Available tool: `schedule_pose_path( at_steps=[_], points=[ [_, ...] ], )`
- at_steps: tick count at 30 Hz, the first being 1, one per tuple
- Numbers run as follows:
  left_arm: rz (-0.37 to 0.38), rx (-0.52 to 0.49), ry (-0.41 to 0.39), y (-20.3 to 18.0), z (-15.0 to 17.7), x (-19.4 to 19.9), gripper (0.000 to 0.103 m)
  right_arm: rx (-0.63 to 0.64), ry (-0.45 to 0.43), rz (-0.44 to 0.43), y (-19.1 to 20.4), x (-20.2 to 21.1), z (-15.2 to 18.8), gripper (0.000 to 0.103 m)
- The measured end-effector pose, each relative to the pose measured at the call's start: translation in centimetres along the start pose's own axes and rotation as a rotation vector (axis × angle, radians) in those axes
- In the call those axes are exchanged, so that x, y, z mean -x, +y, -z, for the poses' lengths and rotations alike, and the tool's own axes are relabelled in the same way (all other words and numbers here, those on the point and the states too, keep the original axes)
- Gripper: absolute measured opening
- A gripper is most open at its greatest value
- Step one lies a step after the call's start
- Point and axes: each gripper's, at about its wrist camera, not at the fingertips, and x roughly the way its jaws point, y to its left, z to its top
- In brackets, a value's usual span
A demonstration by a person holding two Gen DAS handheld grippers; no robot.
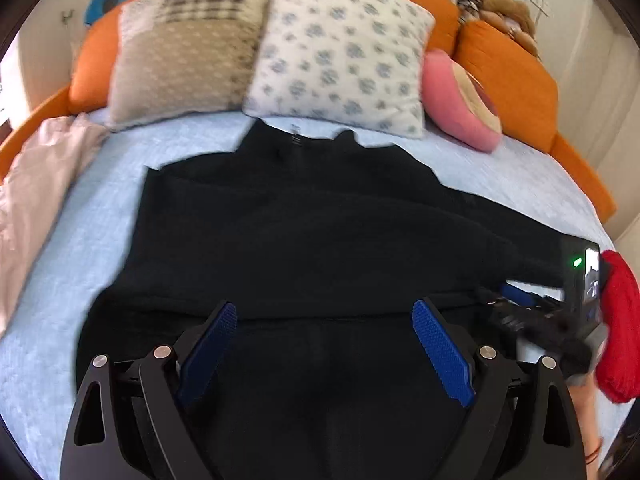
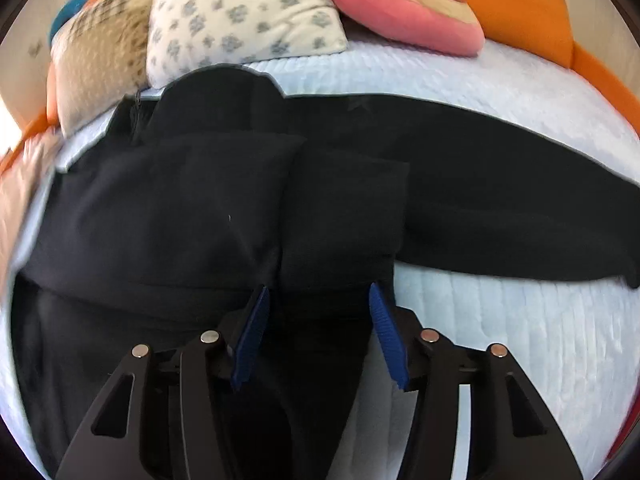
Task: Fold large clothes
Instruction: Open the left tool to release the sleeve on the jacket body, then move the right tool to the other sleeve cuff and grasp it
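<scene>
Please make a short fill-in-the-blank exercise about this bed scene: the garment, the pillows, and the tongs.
1. The garment spread on the bed is ____ in colour.
2. The sheet under it is light ____.
3. The pads on the left tongs are ____ in colour.
4. One sleeve lies stretched out across the ____.

Missing words: black; blue; blue; bed

I'm seeing the black garment (image 1: pixel 320 232) looking like matt, soft knit cloth, lying on a pale blue bedspread (image 1: pixel 80 248) of ribbed quilted fabric. Behind the garment, a printed cotton-like pillow (image 1: pixel 340 52) is resting against an orange upholstered headboard (image 1: pixel 508 76). The left gripper (image 1: pixel 324 312) is showing matt black plastic, ridged blue pads (image 1: pixel 440 348) and shiny metal pins.
</scene>
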Motion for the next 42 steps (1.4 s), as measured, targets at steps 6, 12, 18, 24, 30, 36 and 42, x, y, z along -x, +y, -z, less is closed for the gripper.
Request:
schedule_pose_path(
  at_steps=[6, 12, 18, 24, 30, 36, 42],
  points=[
    [0.068, -0.011, -0.013, -6.3, 0.4, -2.2, 0.091, -0.075, -0.025, -0.067, -3.1, 2.0, 0.1, 0.072],
    [0.109, -0.035, -0.065, -11.7, -0.4, -3.6, 0.091, -0.24, -0.08, -0.003, -12.8, 6.9, 0.3, 0.085],
    [0.11, -0.012, -0.036, -14.9, -0.7, -7.7, 0.091, -0.464, -0.066, 0.16, -25.0, 8.4, 1.0, 0.087],
    [0.053, 0.026, 0.077, -14.8, 0.3, -12.0, 0.091, -0.612, -0.045, 0.276, -33.8, 7.2, 1.3, 0.087],
    [-0.023, -0.088, 0.019, -16.2, 1.5, -12.7, 0.093, -0.579, -0.045, 0.312, -35.0, 5.0, -1.1, 0.088],
    [-0.009, -0.091, 0.016, -16.1, 1.4, -12.7, 0.095, -0.503, -0.036, 0.37, -35.0, 2.7, -2.5, 0.083],
    [-0.007, -0.098, 0.012, -16.1, 1.4, -12.8, 0.096, -0.527, -0.078, 0.355, -35.4, 2.6, -2.0, 0.038]
  ],
)
